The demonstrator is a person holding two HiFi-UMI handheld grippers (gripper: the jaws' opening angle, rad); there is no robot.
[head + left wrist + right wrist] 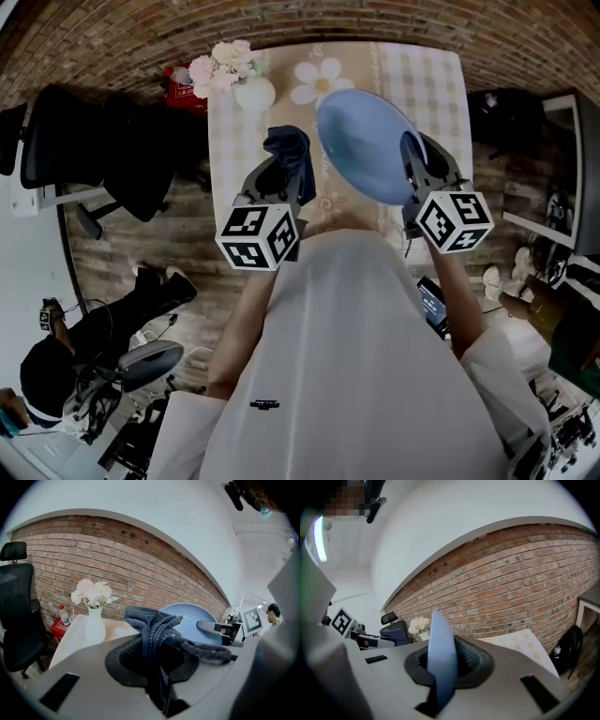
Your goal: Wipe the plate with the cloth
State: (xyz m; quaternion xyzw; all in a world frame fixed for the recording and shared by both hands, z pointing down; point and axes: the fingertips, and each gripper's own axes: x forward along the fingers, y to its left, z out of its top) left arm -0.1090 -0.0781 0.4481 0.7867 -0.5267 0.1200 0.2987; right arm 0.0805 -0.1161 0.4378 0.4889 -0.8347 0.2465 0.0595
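left tongs (278, 187): clenched tight on dark cloth (154, 630), which bunches up above the jaws | right tongs (419, 178): clenched on blue plate (361, 141) at its rim | blue plate: held tilted over bench (431, 84), just beside dark cloth

white short-sleeved t-shirt (356, 375) with small dark mark (264, 404); above it, grey left gripper (281, 183) and right gripper (427, 164) bear black-and-white marker cubes.

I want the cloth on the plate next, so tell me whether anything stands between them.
Nothing visible does. The left claw is shut on the cloth, the right claw on the plate by its rim, with an open gap between them over the table. The vase stands farther back, off that line.
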